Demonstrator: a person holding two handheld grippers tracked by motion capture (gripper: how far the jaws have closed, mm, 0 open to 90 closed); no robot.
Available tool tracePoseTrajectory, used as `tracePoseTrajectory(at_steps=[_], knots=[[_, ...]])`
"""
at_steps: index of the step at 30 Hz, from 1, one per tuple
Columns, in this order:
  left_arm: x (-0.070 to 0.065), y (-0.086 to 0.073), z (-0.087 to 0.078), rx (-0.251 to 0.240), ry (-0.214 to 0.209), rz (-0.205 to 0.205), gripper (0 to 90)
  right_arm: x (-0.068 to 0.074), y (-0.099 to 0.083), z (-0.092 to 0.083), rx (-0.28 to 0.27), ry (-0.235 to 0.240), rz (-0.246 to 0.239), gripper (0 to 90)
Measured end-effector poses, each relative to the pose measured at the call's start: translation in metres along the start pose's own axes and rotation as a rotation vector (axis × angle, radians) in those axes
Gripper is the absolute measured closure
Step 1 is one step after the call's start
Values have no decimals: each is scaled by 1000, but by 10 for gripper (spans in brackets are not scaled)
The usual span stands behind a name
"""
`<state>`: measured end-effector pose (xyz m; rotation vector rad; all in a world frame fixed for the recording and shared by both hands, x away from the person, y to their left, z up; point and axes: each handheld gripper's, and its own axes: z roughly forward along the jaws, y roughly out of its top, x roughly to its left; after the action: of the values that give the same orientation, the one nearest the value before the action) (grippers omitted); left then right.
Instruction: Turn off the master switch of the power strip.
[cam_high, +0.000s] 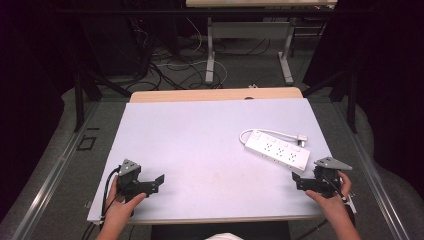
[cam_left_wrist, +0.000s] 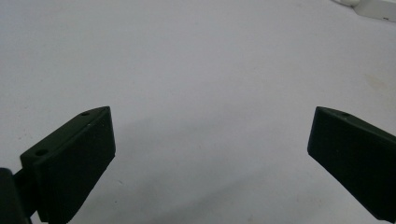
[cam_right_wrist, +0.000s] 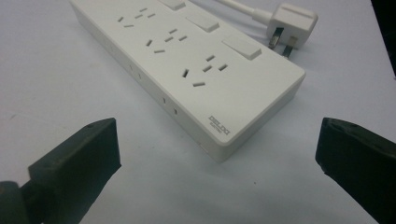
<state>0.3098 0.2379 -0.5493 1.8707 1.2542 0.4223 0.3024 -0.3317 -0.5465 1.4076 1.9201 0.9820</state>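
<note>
The right gripper (cam_high: 300, 181) rests low at the table's (cam_high: 200, 150) near right corner, jaws wide apart and empty, pointing at the white power strip (cam_high: 277, 152) just beside it. The left gripper (cam_high: 156, 183) sits at the near left, jaws apart too.

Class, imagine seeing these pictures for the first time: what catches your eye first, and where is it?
The white power strip lies at the right of the pale table, its cord looping back to its plug beside it. The right gripper sits just short of it, jaws wide open; the left gripper rests open at the near left.
</note>
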Motion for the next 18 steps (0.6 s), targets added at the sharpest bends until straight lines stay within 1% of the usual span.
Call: tracePoseTrajectory(at_steps=[1,2,3,4,5,6,9,11,14,15,16,17,18], knots=[[0,0,0,3,-2,0,8,2,1,-1,-3,3,5,0],[0,0,1,2,-4,3,9,3,1,-1,-21,6,5,0],[-1,0,1,7,-5,4,9,4,1,-1,-22,13,10,0],[-2,1,1,11,-5,5,9,5,1,-1,-7,24,3,0],[-2,1,1,2,-3,10,9,5,1,-1,-7,24,3,0],[-3,1,2,3,-4,12,9,6,0,0,-4,16,-16,0],[-5,0,2,3,-10,13,8,7,0,0,0,16,-18,0],[-6,0,1,8,-18,21,4,9,2,0,-5,6,-21,0],[-8,-1,1,3,-16,22,4,8,3,-2,-14,14,-22,0],[-8,-1,2,-1,-14,23,4,9,3,-2,-18,16,-11,0],[-8,-1,1,9,-19,23,4,9,4,-3,-18,12,-15,0],[-8,-1,2,-1,-20,21,4,9,4,-3,-18,12,-15,0],[-8,-1,2,0,-27,24,4,9,4,-3,-16,18,-15,0]])
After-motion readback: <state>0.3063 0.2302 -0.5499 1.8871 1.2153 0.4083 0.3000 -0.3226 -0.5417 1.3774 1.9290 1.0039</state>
